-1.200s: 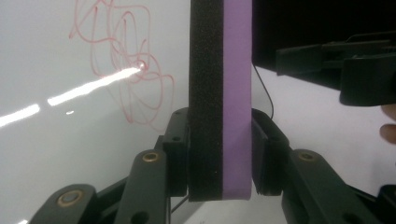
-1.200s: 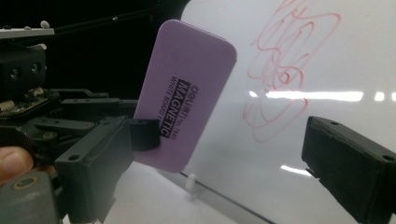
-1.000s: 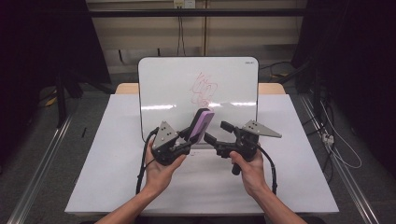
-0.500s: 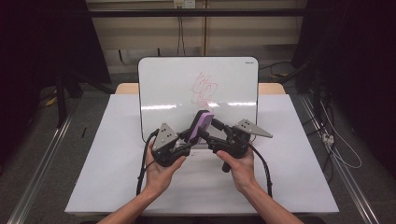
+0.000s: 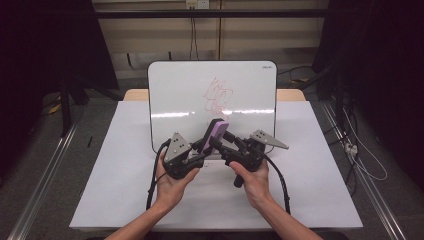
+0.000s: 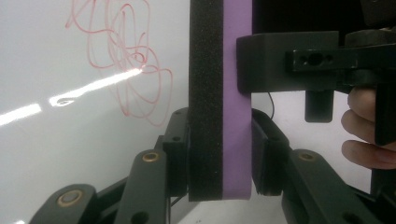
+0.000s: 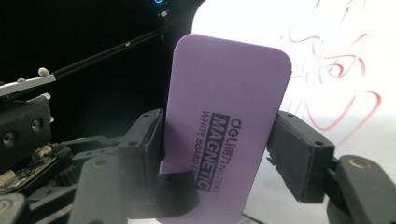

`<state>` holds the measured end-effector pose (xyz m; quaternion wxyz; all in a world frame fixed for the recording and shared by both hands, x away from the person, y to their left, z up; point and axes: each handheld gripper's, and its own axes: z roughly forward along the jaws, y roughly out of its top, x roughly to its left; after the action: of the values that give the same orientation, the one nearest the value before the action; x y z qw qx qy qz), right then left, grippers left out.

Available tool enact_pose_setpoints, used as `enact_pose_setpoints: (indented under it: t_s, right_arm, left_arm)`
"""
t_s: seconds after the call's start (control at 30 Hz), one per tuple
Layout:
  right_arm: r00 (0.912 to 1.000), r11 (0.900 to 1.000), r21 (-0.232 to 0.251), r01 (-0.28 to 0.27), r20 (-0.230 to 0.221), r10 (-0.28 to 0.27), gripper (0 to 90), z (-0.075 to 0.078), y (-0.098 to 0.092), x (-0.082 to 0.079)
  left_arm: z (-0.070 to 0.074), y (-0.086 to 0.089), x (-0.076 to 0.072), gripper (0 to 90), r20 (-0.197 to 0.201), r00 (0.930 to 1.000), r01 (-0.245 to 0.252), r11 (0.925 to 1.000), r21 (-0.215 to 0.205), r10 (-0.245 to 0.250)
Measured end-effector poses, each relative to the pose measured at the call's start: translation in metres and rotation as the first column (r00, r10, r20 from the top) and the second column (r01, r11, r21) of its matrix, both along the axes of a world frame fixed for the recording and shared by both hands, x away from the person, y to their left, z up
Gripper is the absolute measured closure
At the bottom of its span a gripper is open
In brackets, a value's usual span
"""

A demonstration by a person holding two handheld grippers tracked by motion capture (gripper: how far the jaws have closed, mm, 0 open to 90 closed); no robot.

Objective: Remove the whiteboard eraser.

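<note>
A purple whiteboard eraser [image 5: 216, 134] stood nearly upright just above the near edge of the whiteboard [image 5: 175, 95], held between both tools over the middle of the table. The left gripper [image 5: 201, 148] was clenched on the eraser's lower part; in the left gripper view its pads pressed the black felt face [image 6: 205, 93] on one side and the purple back [image 6: 237, 140] on the other. The right gripper [image 5: 220, 142] came in from the other side, and its jaws had just been closing with the eraser between them; in the right gripper view the eraser [image 7: 224, 135] sat between the two pads, which met its long edges. Behind the eraser, red scribbles [image 5: 218, 95] covered the centre of the board, so the eraser and both tools stood in front of the lower part of that drawing. The board lay on a white sheet [image 5: 110, 175] that covered the table, with bare sheet on either side of the hands and toward the near edge. Cables [image 5: 152, 185] trailed from each tool back along the forearms. Beyond the table's far edge stood a dark frame and wall cables; at the sides metal rails [image 5: 40, 190] ran along the floor, well apart from the work.
</note>
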<state>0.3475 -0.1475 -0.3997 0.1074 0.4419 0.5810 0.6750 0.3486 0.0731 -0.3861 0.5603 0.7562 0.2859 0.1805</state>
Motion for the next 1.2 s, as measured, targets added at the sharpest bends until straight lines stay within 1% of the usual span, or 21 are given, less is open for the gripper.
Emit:
enact_pose_setpoints:
  t_s: [0.13,0.33,0.4,0.47,0.5,0.53,0.57,0.6,0.67,0.7,0.73,0.77,0.8,0.83,0.87,0.93,0.97,1.0,1.03,1.1,1.2]
  right_arm:
    - [1.0000,1.000,0.013,0.005,-0.003,-0.005,40.3,0.000,0.002,-0.002]
    - [1.0000,1.000,-0.008,0.004,0.002,-0.004,41.4,0.000,0.003,-0.003]
    - [1.0000,1.000,-0.015,0.003,0.005,-0.003,41.6,0.000,0.002,-0.003]
    - [0.9998,0.999,-0.032,0.008,0.016,-0.008,41.7,0.000,0.002,-0.004]
    - [0.9999,0.999,-0.033,0.010,0.014,-0.010,41.7,0.000,0.002,-0.004]
    - [0.9998,0.999,-0.032,0.012,0.014,-0.011,41.7,0.001,0.001,-0.003]
    - [0.9997,0.999,-0.038,0.015,0.019,-0.015,41.7,0.001,-0.001,-0.003]
    - [0.9996,0.999,-0.040,0.021,0.018,-0.020,41.7,0.002,-0.002,-0.003]
    - [0.9996,0.999,-0.048,0.025,0.016,-0.024,41.8,0.003,-0.005,-0.002]
    - [0.9994,0.998,-0.061,0.032,0.018,-0.031,41.7,0.003,-0.007,-0.001]
    - [0.9993,0.997,-0.071,0.037,0.013,-0.036,41.7,0.003,-0.009,0.000]
    - [0.9993,0.997,-0.071,0.037,0.013,-0.036,41.7,0.003,-0.009,0.000]
    - [0.9990,0.996,-0.081,0.044,0.007,-0.044,41.8,0.002,-0.013,0.001]
    - [0.9990,0.996,-0.081,0.044,0.007,-0.044,41.8,0.002,-0.013,0.001]
    - [0.9990,0.992,-0.122,0.045,0.001,-0.045,41.8,0.002,-0.015,0.002]
    - [0.9989,0.990,-0.134,0.045,-0.007,-0.046,41.8,0.002,-0.017,0.002]
    - [0.9987,0.989,-0.143,0.049,-0.009,-0.051,41.8,0.002,-0.017,0.002]
    - [0.9983,0.987,-0.153,0.055,-0.008,-0.057,41.8,0.002,-0.018,0.002]
    - [0.9985,0.985,-0.165,0.054,-0.004,-0.055,41.8,0.003,-0.019,0.002]
    - [0.9982,0.982,-0.182,0.059,-0.001,-0.060,41.8,0.003,-0.021,0.001]
    - [0.9978,0.967,-0.245,0.066,0.006,-0.066,41.8,0.002,-0.024,0.000]
  left_arm:
    - [-0.001,0.000,0.000,63.9,-0.005,1.0000,-0.002,1.0000,-0.002,0.002]
    - [-0.005,-0.001,0.000,63.6,0.005,1.0000,0.000,0.9999,-0.011,0.000]
    - [-0.006,-0.002,0.000,62.6,0.012,0.9999,0.002,1.0000,-0.004,-0.001]
    - [-0.007,-0.002,-0.001,58.6,0.005,0.9999,0.010,0.9999,0.006,-0.010]
    - [-0.007,-0.003,0.000,56.8,0.000,0.9999,0.013,0.9999,0.004,-0.013]
    - [-0.008,-0.003,0.000,52.7,-0.003,1.0000,0.006,1.0000,0.002,-0.006]
    - [-0.008,-0.003,0.000,46.7,-0.003,1.0000,0.006,1.0000,0.002,-0.006]
    - [-0.010,-0.003,0.000,40.7,-0.018,0.9998,0.003,1.0000,0.006,-0.003]
    - [-0.012,-0.002,0.000,38.6,-0.022,0.9998,0.003,0.9999,0.012,-0.003]
    - [-0.012,-0.002,0.000,34.6,-0.022,0.9998,0.003,0.9999,0.012,-0.003]
    - [-0.014,0.000,0.002,29.2,-0.037,0.9993,-0.011,0.9997,0.022,0.012]
    - [-0.014,0.000,0.002,25.6,-0.037,0.9993,-0.011,0.9997,0.022,0.012]
    - [-0.016,0.003,0.004,22.5,-0.058,0.9982,-0.011,0.9993,0.035,0.013]
    - [-0.016,0.003,0.004,20.8,-0.058,0.9982,-0.011,0.9993,0.035,0.013]
    - [-0.017,0.007,0.007,18.0,-0.061,0.9981,-0.009,0.9984,0.056,0.013]
    - [-0.017,0.012,0.008,12.2,-0.076,0.9970,-0.008,0.9979,0.065,0.012]
    - [-0.017,0.012,0.008,10.6,-0.076,0.9970,-0.008,0.9979,0.065,0.012]
    - [-0.017,0.019,0.007,10.1,-0.073,0.9969,-0.021,0.9962,0.085,0.027]
    - [-0.018,0.023,0.007,9.5,-0.068,0.9972,-0.025,0.9958,0.088,0.031]
    - [-0.017,0.031,0.006,7.9,-0.073,0.9965,-0.034,0.9945,0.099,0.041]
    - [-0.016,0.043,0.006,7.4,-0.078,0.9948,-0.056,0.9922,0.112,0.065]
